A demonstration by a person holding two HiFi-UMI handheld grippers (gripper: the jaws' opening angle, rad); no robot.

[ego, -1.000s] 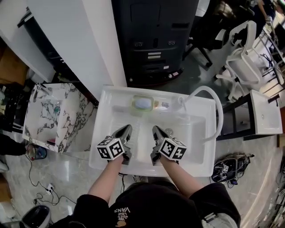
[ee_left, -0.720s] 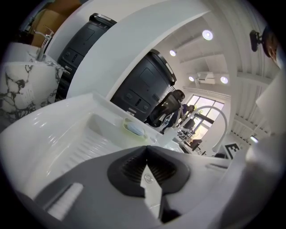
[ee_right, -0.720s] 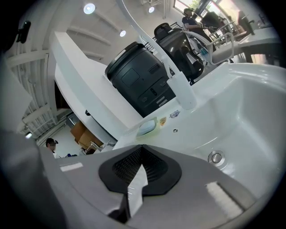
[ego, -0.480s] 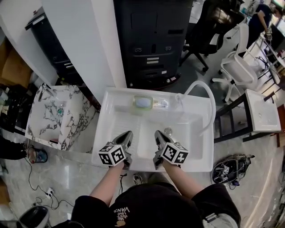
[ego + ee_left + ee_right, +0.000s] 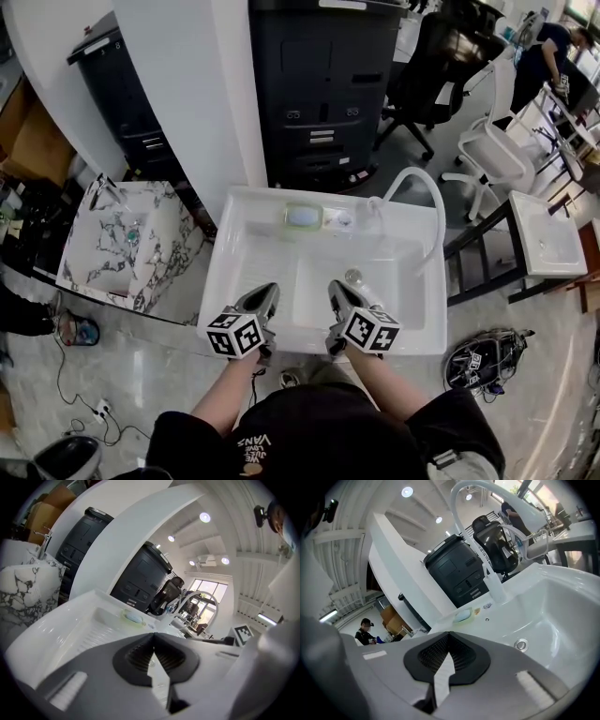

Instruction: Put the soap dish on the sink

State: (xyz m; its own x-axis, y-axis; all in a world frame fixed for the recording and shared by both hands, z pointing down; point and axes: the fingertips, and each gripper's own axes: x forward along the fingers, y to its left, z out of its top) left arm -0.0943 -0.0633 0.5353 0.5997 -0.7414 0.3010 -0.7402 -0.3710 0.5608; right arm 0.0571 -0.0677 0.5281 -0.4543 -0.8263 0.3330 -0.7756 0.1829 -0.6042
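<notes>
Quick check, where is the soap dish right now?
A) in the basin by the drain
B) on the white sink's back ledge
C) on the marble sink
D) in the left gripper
B: the soap dish lies on the back ledge of the white sink, away from the left gripper and right gripper, both shut and empty.

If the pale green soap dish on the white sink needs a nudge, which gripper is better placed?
Left, narrowly. The left gripper and right gripper, both shut and empty, are about equally near the pale green soap dish, but the white tap stands at its right.
</notes>
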